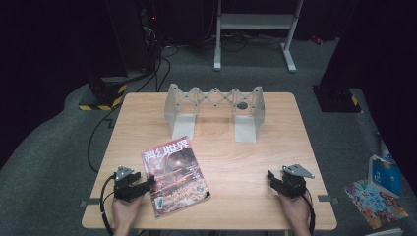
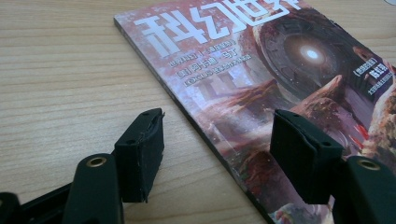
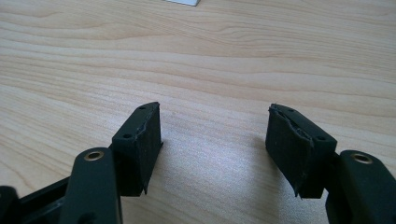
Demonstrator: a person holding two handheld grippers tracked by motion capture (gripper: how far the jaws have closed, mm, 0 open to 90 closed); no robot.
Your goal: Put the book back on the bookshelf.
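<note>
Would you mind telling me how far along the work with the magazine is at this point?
Nothing looks done yet: the magazine lies flat and closed on the table, and the expandable book rack behind it stands empty. In hand: the left gripper, jaws open, straddles the magazine's spine edge without gripping. The right gripper is open over bare wood. Gripping and lifting remain.
</note>
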